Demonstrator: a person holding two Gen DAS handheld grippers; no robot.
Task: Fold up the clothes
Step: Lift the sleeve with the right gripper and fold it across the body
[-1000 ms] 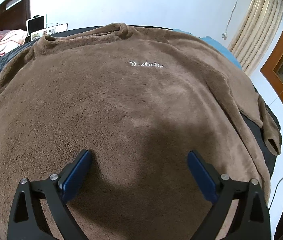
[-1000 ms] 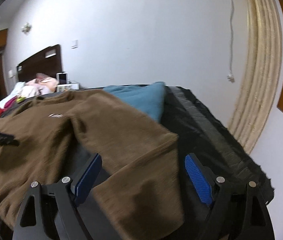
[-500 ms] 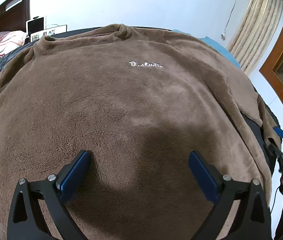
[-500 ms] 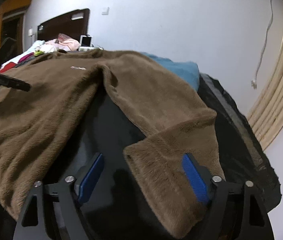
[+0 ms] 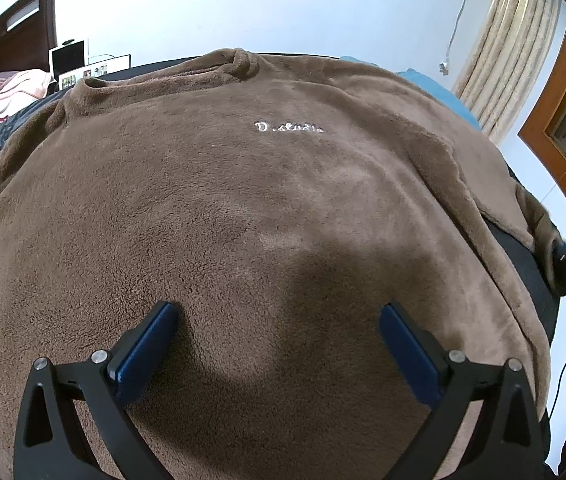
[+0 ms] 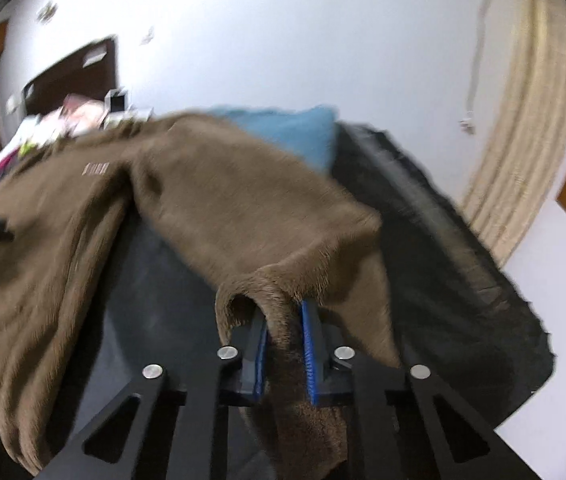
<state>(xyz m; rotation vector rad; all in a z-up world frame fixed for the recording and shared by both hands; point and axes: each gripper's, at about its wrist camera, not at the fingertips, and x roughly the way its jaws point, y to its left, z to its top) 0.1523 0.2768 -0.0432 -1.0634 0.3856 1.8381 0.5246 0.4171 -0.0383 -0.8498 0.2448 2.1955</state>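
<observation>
A brown fleece sweatshirt point(image 5: 243, 200) with white chest lettering lies spread front up on a dark bed cover. My left gripper point(image 5: 279, 320) is open, its blue pads resting on the lower body of the sweatshirt. My right gripper point(image 6: 285, 320) is shut on the cuff of the sweatshirt's right sleeve point(image 6: 251, 216) and holds it lifted off the cover. The right gripper also shows at the right edge of the left wrist view point(image 5: 563, 258), at the sleeve end.
A teal pillow point(image 6: 287, 132) lies beyond the sleeve. The dark bed cover point(image 6: 443, 240) runs to the bed's right edge, with a curtain point(image 6: 531, 128) beyond. A headboard point(image 5: 11, 40), a pile of clothes point(image 5: 11, 84) and a white device point(image 5: 69, 60) are at far left.
My right gripper moved onto the sleeve cuff, closed on it and lifted it. My left gripper stayed open on the sweatshirt, nearly still.
</observation>
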